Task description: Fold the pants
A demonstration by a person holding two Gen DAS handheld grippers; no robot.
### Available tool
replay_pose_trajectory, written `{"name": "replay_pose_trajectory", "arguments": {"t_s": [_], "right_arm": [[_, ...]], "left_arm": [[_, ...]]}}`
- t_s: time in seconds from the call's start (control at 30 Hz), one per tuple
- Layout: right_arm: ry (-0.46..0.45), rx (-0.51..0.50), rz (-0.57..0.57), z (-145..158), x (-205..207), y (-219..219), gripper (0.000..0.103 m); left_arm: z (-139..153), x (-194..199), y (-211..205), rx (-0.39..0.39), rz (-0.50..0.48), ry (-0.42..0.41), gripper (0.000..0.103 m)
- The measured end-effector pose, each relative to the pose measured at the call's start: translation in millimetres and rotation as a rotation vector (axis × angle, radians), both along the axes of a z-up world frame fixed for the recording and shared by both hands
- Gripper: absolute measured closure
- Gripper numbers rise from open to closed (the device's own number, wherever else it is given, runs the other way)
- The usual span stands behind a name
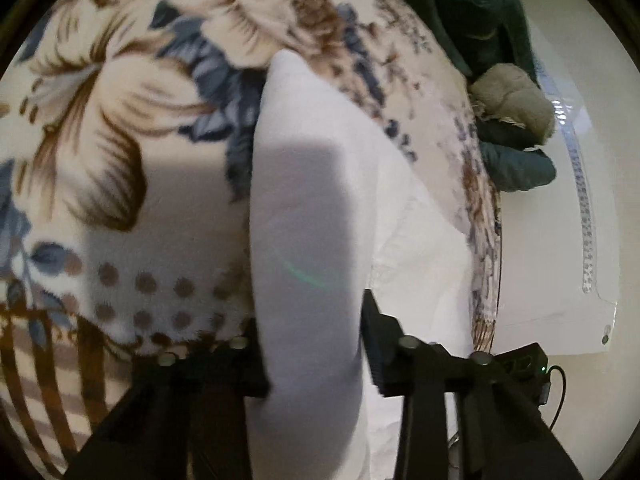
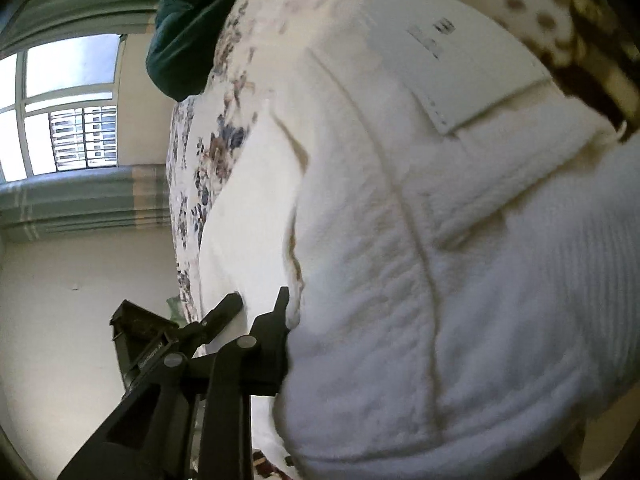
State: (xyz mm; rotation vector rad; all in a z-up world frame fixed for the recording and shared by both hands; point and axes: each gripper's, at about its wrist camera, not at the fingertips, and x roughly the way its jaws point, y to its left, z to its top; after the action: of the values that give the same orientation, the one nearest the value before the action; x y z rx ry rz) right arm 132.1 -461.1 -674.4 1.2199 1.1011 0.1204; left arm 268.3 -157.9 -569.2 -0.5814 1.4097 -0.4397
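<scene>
The left gripper [image 1: 314, 360] is holding a fold of the white pants [image 1: 304, 216] between its fingers above the flowered blanket [image 1: 120, 128]. The right gripper [image 2: 264, 304] is gripping the pants' edge; a dark green garment [image 2: 180, 40] is lying far behind.

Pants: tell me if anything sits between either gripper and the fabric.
Nothing visible does. The left gripper has white pants fabric running straight between its jaws. The right gripper sits against the pants edge, fabric at its jaws. Only the floral blanket lies underneath.
</scene>
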Motion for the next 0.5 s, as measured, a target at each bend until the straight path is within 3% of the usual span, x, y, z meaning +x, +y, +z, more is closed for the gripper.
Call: {"name": "replay_pose_trajectory", "arguments": {"t_s": [0.27, 0.5], "right_arm": [[-0.045, -0.065, 0.043, 66.6, 5.0, -10.8, 0.078], [-0.115, -0.077, 0.072, 141.2, 46.0, 15.4, 0.078]], "left_arm": [[53.1, 10.7, 8.1, -0.018, 0.012, -0.062, 0.078], [116.3, 45.4, 41.6, -0.019, 0.041, -0.134, 0.078]]}}
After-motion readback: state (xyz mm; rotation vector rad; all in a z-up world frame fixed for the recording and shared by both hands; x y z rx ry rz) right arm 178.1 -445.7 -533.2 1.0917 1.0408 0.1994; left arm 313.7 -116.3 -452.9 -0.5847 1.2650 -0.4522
